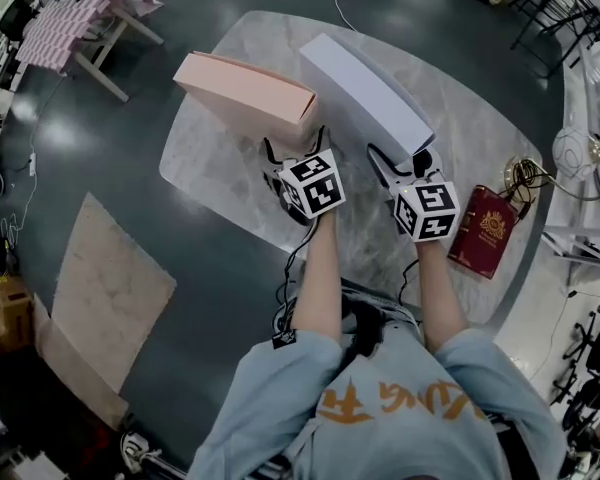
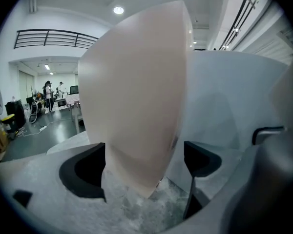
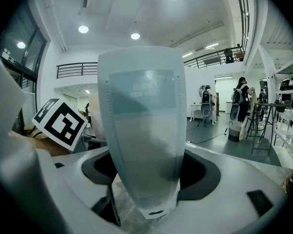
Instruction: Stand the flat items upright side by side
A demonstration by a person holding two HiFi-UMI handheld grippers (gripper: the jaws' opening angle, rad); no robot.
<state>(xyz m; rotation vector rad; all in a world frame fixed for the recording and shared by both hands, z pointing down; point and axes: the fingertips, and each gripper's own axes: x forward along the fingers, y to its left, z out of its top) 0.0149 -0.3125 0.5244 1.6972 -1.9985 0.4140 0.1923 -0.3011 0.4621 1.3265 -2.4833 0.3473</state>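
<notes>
Pink box (image 1: 242, 93), white box (image 1: 365, 93) upright on table (image 1: 450, 138).
Left gripper (image 1: 295, 146) jaws wide round pink box; right gripper (image 1: 402, 158) jaws clamp white box.

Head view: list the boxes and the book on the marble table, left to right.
pink box → white box → dark red book

I count two boxes, a pink box (image 1: 242, 90) and a white box (image 1: 365, 90), plus one red book (image 1: 485, 232).
</notes>
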